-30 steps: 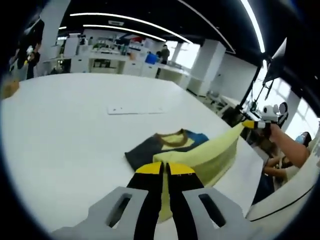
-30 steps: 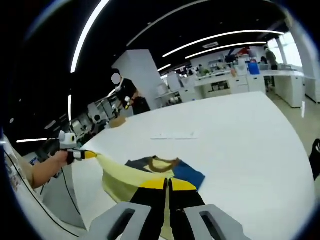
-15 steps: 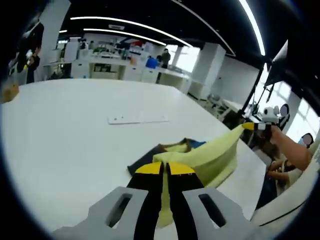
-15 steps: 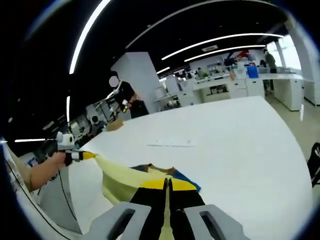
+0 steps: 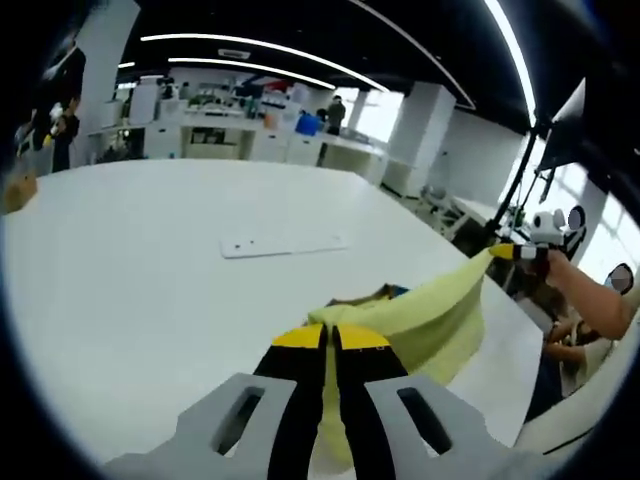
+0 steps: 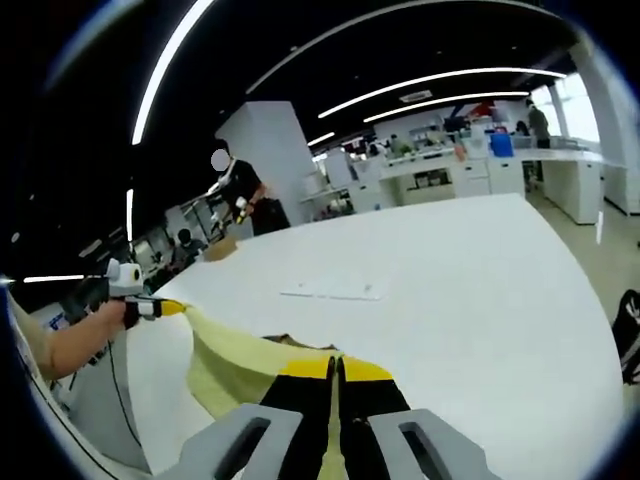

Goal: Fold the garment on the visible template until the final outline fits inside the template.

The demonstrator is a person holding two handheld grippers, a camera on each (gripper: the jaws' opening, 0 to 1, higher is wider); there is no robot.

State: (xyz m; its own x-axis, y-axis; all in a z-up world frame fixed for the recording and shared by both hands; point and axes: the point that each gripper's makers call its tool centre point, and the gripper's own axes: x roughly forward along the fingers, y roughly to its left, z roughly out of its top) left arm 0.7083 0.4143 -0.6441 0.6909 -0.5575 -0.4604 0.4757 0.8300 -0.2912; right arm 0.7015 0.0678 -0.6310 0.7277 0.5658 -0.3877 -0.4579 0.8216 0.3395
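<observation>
Both claws are pinched shut on the yellow shirt [image 5: 430, 320]: the left gripper [image 5: 332, 338] and the right gripper [image 6: 335, 369] each clamp a corner, so the edge hangs stretched between them above the white table [image 5: 140, 280]. Looks like they're carrying the fold over. The flat white template [image 5: 283, 243] lies well beyond.

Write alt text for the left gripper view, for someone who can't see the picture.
A handheld gripper with yellow-tipped jaws shut on a pale yellow garment lifts one end above a large white table. A second gripper, held by a person's hand at right, pinches the other end, stretching the cloth between them. A flat white template lies farther back.
</observation>
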